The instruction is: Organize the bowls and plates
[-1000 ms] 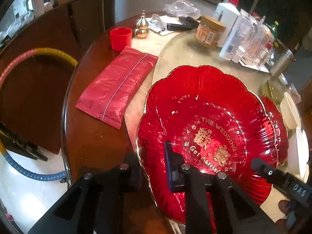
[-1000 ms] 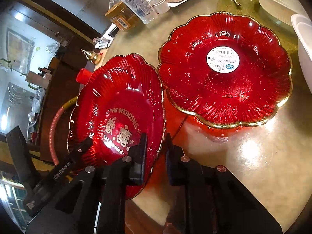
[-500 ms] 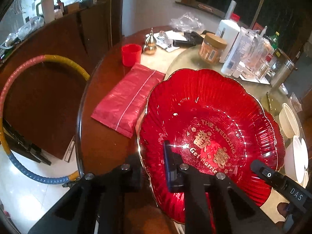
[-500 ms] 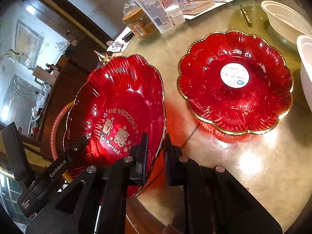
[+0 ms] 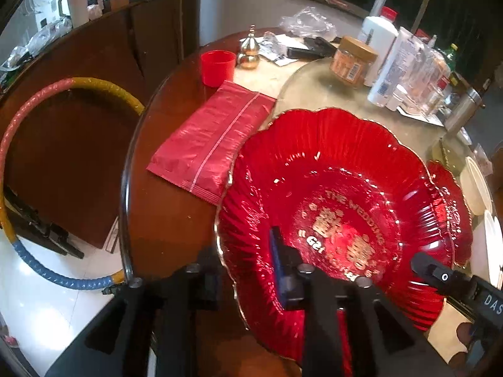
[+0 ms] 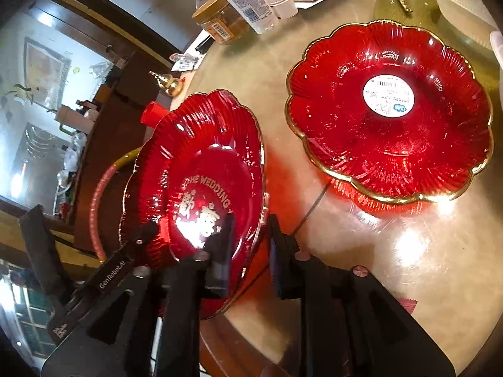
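Both grippers' fingers (left gripper (image 5: 245, 270), right gripper (image 6: 248, 251)) opening, straddling red wedding plate (image 6: 201, 169) rim w/ gaps.

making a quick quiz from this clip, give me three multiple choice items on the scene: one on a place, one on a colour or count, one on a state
1. Where is the red cup?
A. beside the gold gourd ornament
B. on the sticker plate
C. on the floor

2. What colour is the plates' rim?
A. silver
B. gold
C. black

3. How does the wedding plate sit in the right claw?
A. lying inside a bowl
B. flipped face down
C. edge between opening jaws

Answers:
1 A, they stand side by side at the table's far edge.
2 B, gold trim rings both.
3 C, the rim sits in the gap.
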